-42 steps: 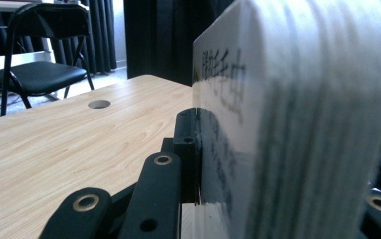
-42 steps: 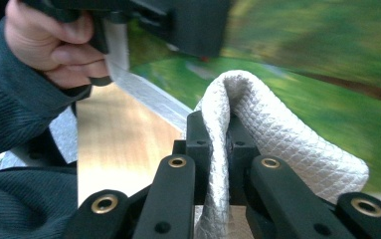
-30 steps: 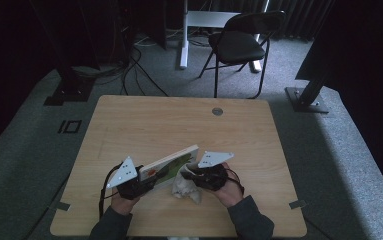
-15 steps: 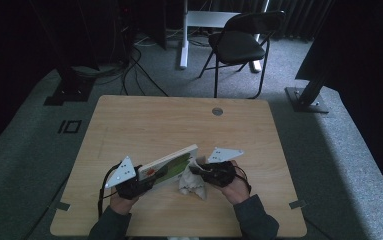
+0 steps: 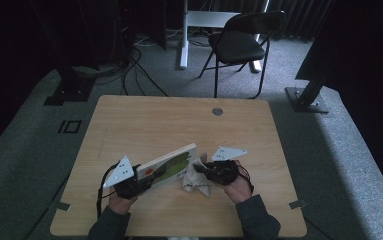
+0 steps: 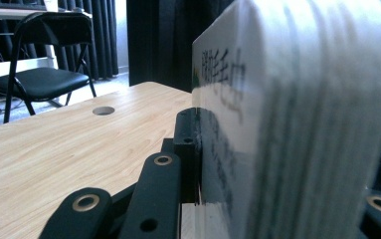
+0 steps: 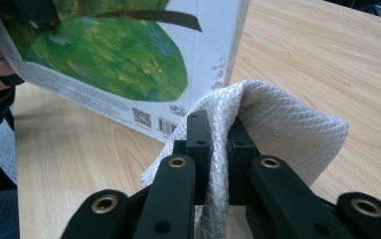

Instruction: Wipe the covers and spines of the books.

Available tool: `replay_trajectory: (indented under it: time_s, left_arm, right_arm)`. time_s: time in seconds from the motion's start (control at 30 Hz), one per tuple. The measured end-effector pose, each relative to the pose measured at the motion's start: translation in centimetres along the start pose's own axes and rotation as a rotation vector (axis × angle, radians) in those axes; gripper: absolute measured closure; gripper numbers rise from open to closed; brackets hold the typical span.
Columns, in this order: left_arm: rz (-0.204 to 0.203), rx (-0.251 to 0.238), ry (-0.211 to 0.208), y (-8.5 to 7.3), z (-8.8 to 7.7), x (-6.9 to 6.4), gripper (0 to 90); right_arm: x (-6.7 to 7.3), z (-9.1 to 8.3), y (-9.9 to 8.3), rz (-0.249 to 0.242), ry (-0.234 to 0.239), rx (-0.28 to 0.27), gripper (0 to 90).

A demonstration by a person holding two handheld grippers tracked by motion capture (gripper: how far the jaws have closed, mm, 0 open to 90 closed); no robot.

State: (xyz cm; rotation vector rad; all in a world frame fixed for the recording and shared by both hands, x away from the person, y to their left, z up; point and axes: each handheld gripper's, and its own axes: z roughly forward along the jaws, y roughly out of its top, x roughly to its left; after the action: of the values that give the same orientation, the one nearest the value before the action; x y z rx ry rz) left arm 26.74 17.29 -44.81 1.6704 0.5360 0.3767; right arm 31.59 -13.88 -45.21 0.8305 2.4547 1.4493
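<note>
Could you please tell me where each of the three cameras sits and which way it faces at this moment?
High view: above the person's side, looking forward and down on the table; forearms, left tongs and right tongs show.
Left gripper view: on the left tongs, looking along the box toward a chair.
Right gripper view: on the right tongs, clamping a white cloth.
All three share the box.

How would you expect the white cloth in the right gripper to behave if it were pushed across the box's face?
The white cloth looks floppy: it folds and droops around the right gripper, so it would probably bunch up rather than slide flat. Its woven mesh texture suggests some grip, not slipperiness. It seems light, likely pressing little on the box clamped in the left gripper.
</note>
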Motion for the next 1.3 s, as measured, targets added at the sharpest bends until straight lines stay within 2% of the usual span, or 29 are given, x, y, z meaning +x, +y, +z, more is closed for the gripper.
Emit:
replay_trajectory:
  time_s: [0.03,0.1,1.3]
  left_arm:
    - [-0.001,-0.001,0.0,0.0,0.0,0.0,77.9]
    - [-0.002,-0.002,0.001,0.0,0.0,0.0,77.9]
    - [-0.018,-0.036,0.032,0.3,-0.4,0.3,77.9]
  right_arm:
    - [0.0,0.1,-0.1,-0.003,-0.019,0.01,84.9]
    - [0.0,0.1,-0.1,-0.004,-0.02,0.012,84.9]
    - [0.1,2.7,-1.7,0.025,0.009,0.076,84.9]
